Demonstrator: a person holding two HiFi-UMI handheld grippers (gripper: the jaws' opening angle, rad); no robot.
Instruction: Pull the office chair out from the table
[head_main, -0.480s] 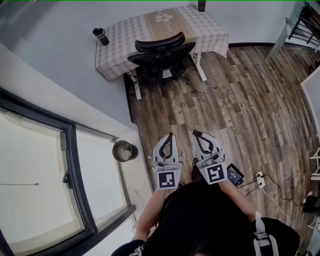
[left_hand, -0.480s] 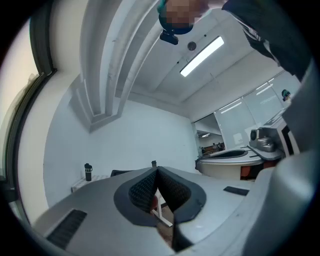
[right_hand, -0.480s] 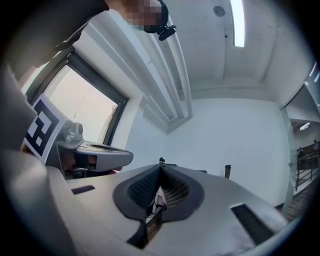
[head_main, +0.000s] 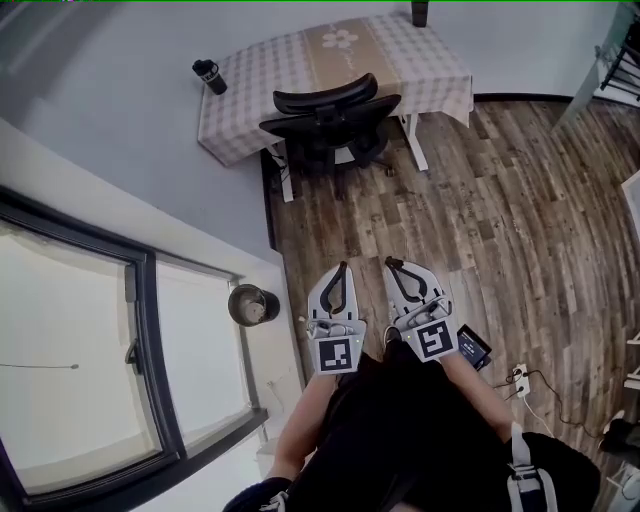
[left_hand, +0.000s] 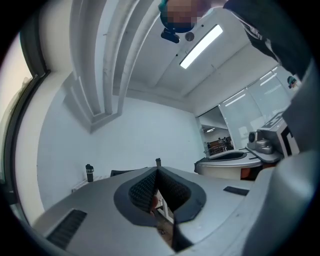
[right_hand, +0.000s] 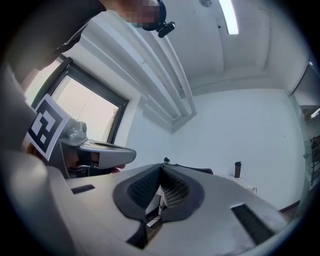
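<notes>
Nearest the person, the grey left gripper and grey right gripper are pointing level, side by side, jaws closed on nothing, well apart from the check-clothed rectangular table. The black mesh-backed office chair is sitting tucked under that table's near edge.

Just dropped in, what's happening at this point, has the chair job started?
Not yet. The person stands on the wood floor, well back from the table, with the left gripper and right gripper held level side by side, pointing toward it. Both have their jaws shut with nothing between them. The office chair sits pushed in under the checked tablecloth, untouched. A dark bottle stands on the table's left corner.
</notes>
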